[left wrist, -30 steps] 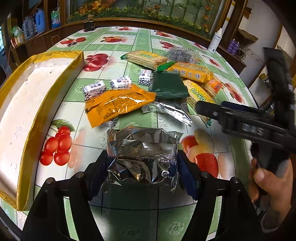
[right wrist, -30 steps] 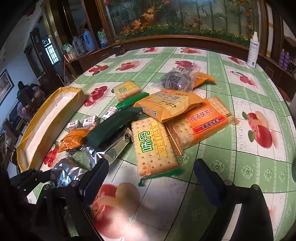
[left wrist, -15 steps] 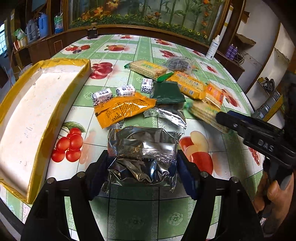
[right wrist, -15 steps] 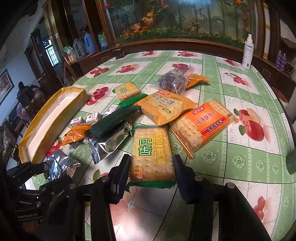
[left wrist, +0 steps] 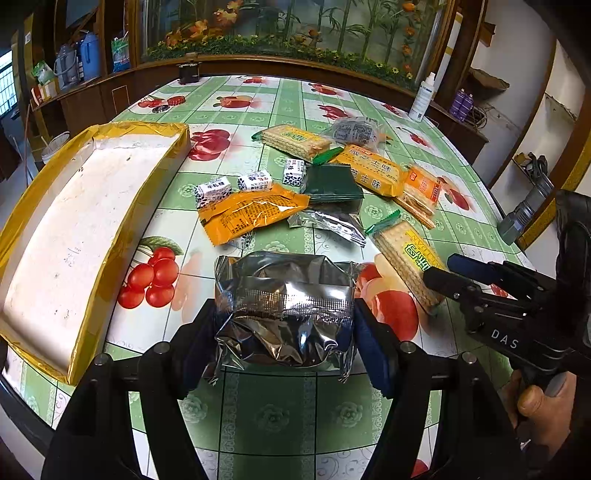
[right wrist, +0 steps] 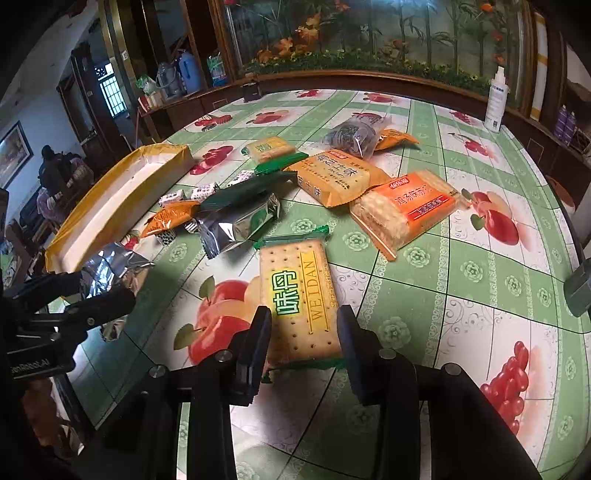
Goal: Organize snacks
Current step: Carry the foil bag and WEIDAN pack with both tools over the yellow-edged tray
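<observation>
Silver packet [left wrist: 284,306] in left jaws, cracker pack [right wrist: 299,306] in right (snack heap [left wrist: 325,184] beyond).

A bamboo mural [left wrist: 295,26] backs dark wooden cabinets [left wrist: 92,99]; barred window [right wrist: 110,94] left.

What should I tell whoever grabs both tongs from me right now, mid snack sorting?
Left tongs: shut on the silver foil pack, near the table edge.
Right tongs: shut on the WEIDAN cracker pack.
Yellow-edged tray: far left, nothing in it.
Done: both grips made; nothing in the tray yet.
Left: probably carry both packs to the tray, then clear the pile: orange packet, dark green packet, second silver pack, the small candies and other cracker packs.
</observation>
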